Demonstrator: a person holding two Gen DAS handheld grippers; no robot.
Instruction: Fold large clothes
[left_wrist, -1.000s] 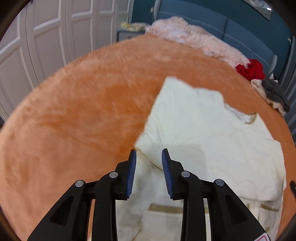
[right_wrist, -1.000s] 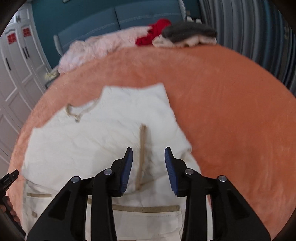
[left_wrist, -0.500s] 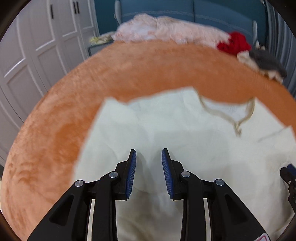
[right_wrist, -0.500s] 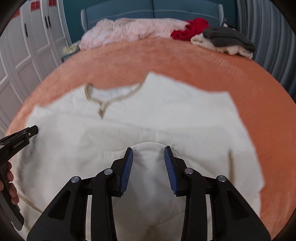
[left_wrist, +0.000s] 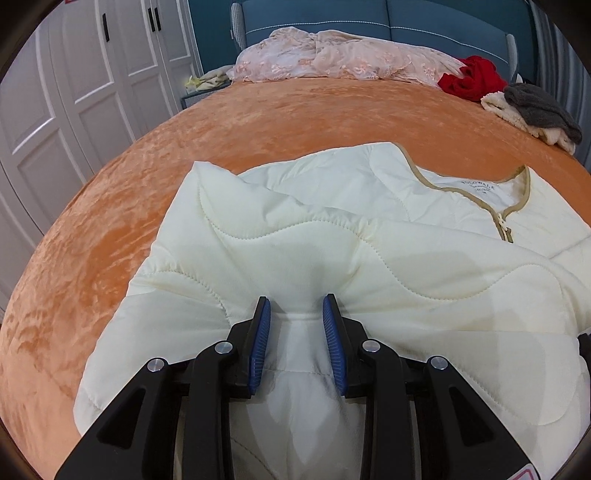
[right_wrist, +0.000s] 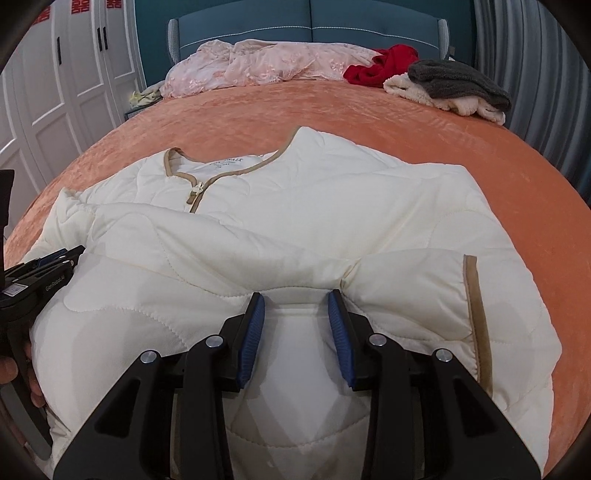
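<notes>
- Orange bed (left_wrist: 110, 229) carries a cream quilted jacket (left_wrist: 332, 229).
- Right view alone shows the sleeve's tan cuff (right_wrist: 476, 306) and "GenRobot.AI" lettering.
- Left tool (left_wrist: 296, 334) and right tool (right_wrist: 296, 332) each pinch a jacket fold.

The left black two-finger gripper with blue ribbed pads (left_wrist: 296, 310) is pointing steeply downward, its jaws standing part-way apart and pinching a bunched fold of cream quilted fabric (left_wrist: 369, 266) between the pads. The right black two-finger gripper with blue ribbed pads (right_wrist: 296, 303) is tilting down alike, its 2 jaws clamping another fold. A hand (right_wrist: 16, 363) is gripping the left gripper's handle.
</notes>
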